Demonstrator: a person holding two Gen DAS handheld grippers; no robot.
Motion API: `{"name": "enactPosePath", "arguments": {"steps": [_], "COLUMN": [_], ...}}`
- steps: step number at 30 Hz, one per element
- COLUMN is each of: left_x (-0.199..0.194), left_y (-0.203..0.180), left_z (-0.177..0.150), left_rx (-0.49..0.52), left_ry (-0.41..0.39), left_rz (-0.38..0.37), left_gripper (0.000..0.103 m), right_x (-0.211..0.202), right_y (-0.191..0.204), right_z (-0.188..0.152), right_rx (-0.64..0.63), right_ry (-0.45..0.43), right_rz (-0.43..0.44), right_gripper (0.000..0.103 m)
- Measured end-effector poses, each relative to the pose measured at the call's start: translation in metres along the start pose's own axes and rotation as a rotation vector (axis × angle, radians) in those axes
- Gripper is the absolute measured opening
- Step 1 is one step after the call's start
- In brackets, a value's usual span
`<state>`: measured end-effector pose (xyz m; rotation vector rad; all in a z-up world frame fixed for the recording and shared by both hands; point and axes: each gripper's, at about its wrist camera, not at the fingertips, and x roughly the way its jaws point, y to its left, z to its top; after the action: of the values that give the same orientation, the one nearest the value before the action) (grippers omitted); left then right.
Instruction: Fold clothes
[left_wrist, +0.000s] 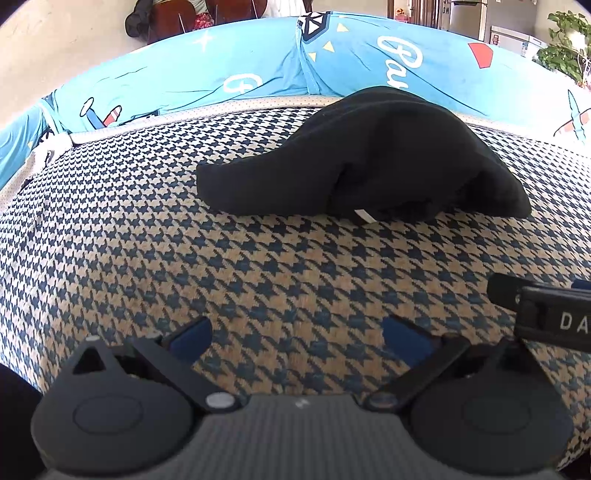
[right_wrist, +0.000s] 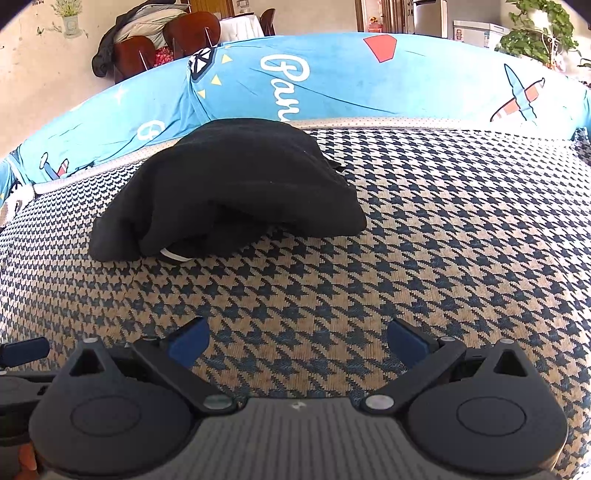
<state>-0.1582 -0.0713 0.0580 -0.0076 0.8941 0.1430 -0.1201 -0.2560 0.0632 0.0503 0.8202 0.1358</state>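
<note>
Surface: a houndstooth-patterned cushion (left_wrist: 258, 258), navy on tan, filled most of both views and bore the only garment seen.
Backing: a light-blue printed cover (left_wrist: 258, 70) with white script and small aeroplane motifs ran along the far edge of the cushion.
Containers: no container could be made out in either view; the garment lay directly on the cushion.
Garment: a black garment (left_wrist: 369, 158), folded into a thick bundle, rested toward the far edge, just short of the blue cover; a small white tag (left_wrist: 364, 216) showed at its near side.
Left view only: the side of the right gripper (left_wrist: 546, 314) entered at the right edge, bearing the letters "DA".
Right view only: the garment (right_wrist: 229, 192) sat to the left of centre, and chairs (right_wrist: 159, 40) draped with a dark coat stood behind the cover.
Left gripper (left_wrist: 299, 334): low over the cushion, well short of the garment, jaws apart, nothing between them.
Right gripper (right_wrist: 297, 341): level beside the left, jaws likewise spread and empty.
</note>
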Motion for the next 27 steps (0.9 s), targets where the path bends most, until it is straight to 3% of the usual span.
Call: {"name": "enactPosePath", "arguments": {"steps": [27], "left_x": [-0.005], "left_y": [-0.016], "left_z": [-0.007], "left_rx": [0.049], "left_ry": [-0.006], "left_rz": [0.015], "left_gripper": [0.103], "right_x": [0.001], "right_y": [0.003], "right_z": [0.000], "right_rx": [-0.034], "right_ry": [0.003], "right_rz": [-0.013], "right_gripper": [0.103]}}
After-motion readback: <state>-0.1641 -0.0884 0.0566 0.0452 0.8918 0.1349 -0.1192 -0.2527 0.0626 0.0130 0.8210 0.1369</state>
